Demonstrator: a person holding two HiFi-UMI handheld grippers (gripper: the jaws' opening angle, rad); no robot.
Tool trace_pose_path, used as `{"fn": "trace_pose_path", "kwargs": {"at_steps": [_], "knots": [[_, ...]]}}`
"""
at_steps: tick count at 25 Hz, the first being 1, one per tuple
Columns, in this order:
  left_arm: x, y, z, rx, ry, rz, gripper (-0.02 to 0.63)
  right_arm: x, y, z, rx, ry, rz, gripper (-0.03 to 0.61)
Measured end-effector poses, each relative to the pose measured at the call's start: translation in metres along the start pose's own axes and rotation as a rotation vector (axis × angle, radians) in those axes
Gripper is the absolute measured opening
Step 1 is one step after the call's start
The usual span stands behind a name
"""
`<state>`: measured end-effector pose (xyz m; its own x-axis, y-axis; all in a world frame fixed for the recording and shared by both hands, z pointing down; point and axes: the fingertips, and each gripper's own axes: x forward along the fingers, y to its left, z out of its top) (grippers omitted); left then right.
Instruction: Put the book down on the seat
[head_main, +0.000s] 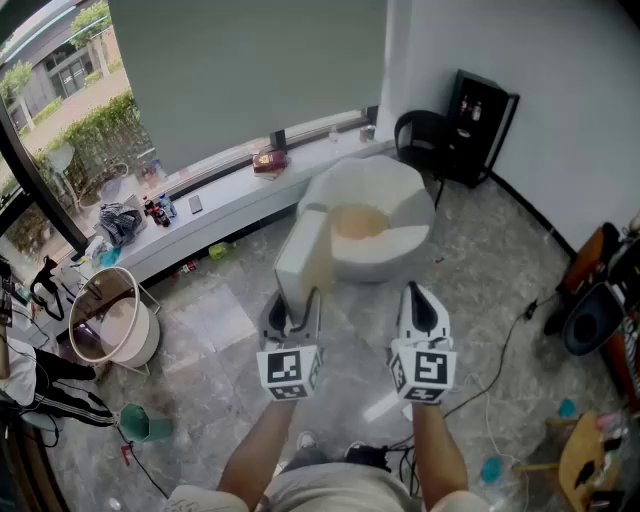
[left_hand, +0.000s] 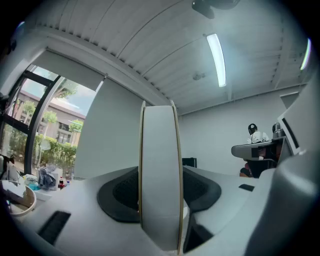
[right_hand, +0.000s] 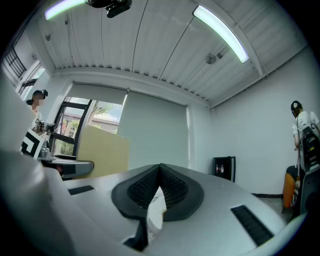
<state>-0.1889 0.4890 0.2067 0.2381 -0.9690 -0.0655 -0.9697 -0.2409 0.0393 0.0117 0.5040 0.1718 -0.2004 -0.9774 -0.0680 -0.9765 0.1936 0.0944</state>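
A thick pale book (head_main: 300, 258) stands on edge in my left gripper (head_main: 292, 312), whose jaws are shut on its lower part. In the left gripper view the book (left_hand: 159, 180) fills the gap between both black pads (left_hand: 122, 192), spine edge facing the camera. The seat, a round white armchair (head_main: 385, 215) with a tan cushion, sits on the floor just beyond the book. My right gripper (head_main: 422, 300) is level with the left one, and its jaws are shut and hold nothing. In the right gripper view (right_hand: 160, 172) the book shows as a yellowish panel (right_hand: 102, 150) at left.
A low window ledge (head_main: 230, 195) with bottles and small items runs behind the seat. A black cabinet (head_main: 482, 122) and black chair (head_main: 420, 135) stand in the corner. At left sit a pale bucket (head_main: 112, 330) and clothes. Cables (head_main: 505, 350) cross the floor at right.
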Motion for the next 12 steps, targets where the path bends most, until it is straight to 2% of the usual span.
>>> {"fn": "trace_pose_path", "kwargs": {"at_steps": [12], "knots": [[0.009,0.045,0.003,0.006,-0.011,-0.030,0.229,0.029,0.046,0.000,0.004,0.020,-0.013,0.003]]}}
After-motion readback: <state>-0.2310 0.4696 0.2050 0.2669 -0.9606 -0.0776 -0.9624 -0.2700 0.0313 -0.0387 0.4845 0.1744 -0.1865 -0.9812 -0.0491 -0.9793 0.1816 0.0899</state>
